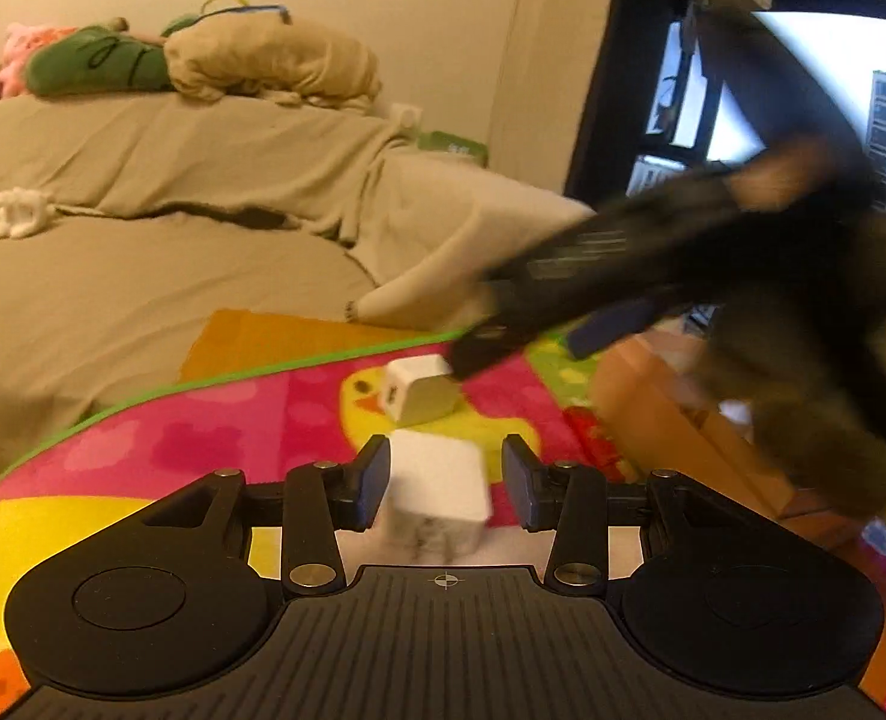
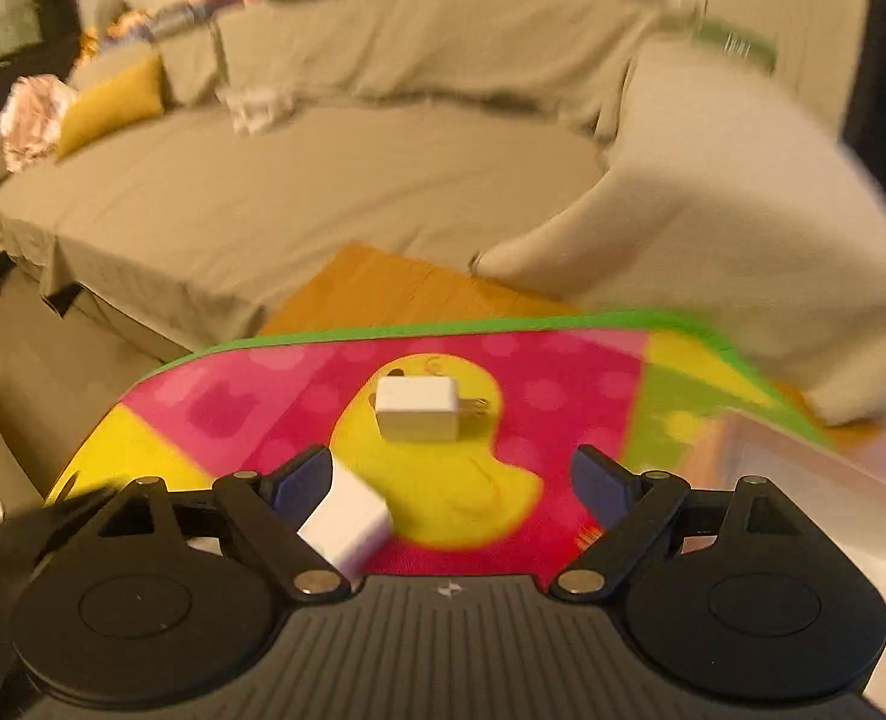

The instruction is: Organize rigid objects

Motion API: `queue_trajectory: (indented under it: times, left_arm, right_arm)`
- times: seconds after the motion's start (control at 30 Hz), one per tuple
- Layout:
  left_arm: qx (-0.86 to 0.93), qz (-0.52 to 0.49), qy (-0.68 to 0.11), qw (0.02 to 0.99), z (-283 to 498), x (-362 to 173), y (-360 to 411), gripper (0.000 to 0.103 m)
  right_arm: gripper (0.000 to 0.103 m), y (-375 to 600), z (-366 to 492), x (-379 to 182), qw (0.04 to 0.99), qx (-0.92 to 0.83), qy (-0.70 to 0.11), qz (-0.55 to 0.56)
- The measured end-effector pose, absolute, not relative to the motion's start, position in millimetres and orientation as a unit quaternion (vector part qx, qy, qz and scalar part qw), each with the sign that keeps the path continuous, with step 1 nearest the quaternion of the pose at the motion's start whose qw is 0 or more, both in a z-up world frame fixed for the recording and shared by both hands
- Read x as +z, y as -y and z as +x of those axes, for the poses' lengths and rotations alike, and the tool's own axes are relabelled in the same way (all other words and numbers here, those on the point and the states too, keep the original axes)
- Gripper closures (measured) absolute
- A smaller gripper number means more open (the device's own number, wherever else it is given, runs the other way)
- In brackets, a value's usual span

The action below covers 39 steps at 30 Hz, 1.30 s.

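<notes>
Two white charger cubes are on or above a colourful mat (image 1: 215, 438) printed with a yellow duck. One charger (image 1: 422, 390) (image 2: 416, 408) lies on the duck with its prongs to the side. The other charger cube (image 1: 437, 489) sits blurred between the pads of my left gripper (image 1: 446, 480), which is shut on it, prongs toward the camera. In the right wrist view this cube (image 2: 347, 516) shows beside the left finger of my right gripper (image 2: 452, 474). My right gripper (image 1: 521, 348) is open and empty. It hovers blurred over the mat's far right, beyond the lying charger.
A sofa under a beige cover (image 1: 161, 276) (image 2: 323, 192) curves behind the mat, with plush toys (image 1: 95, 63) on its back. An orange-brown box (image 1: 671, 420) (image 2: 803, 468) stands at the mat's right edge. A hand in a dark sleeve (image 1: 791, 174) holds the right gripper.
</notes>
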State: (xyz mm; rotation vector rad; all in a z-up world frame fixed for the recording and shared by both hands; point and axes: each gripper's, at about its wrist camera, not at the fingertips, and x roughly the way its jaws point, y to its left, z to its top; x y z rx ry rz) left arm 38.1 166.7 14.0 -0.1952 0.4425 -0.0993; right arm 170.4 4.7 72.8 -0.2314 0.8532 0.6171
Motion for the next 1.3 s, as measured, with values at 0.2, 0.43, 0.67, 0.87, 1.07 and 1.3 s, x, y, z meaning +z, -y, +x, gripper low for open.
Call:
queue_trajectory:
  times: [0.2, 0.43, 0.67, 0.87, 1.07, 1.3]
  left_arm:
    - [-0.047, -0.120, -0.243, 0.961, 40.7, 9.6, -177.0, 0.058]
    - [-0.010, -0.165, -0.246, 0.955, 33.2, 13.6, -198.0, 0.058]
    - [-0.027, -0.170, -0.305, 0.937, -9.0, 16.2, -176.3, 0.058]
    - [-0.006, -0.070, -0.341, 0.938, 1.4, 9.5, -130.7, 0.054]
    - [0.007, 0.011, -0.334, 0.943, 5.7, 3.1, -110.3, 0.054]
    - [-0.021, 0.005, -0.333, 0.943, -2.1, 4.8, -124.2, 0.059]
  right_arm:
    - [0.043, -49.2, 217.1, 34.1, 0.845, 0.268, -0.452, -0.104]
    - [0.044, -8.0, 173.8, 70.1, 0.855, 0.297, -0.417, -0.085]
    - [0.044, 114.1, 47.4, 110.7, 0.895, 0.288, -0.325, -0.101]
    - [0.044, 186.5, -9.9, 81.5, 0.918, 0.213, -0.321, -0.093]
    - [0.044, 224.3, -41.5, 55.9, 0.927, 0.183, -0.317, -0.084]
    - [0.044, 234.9, -61.5, 47.2, 0.932, 0.182, -0.306, -0.069]
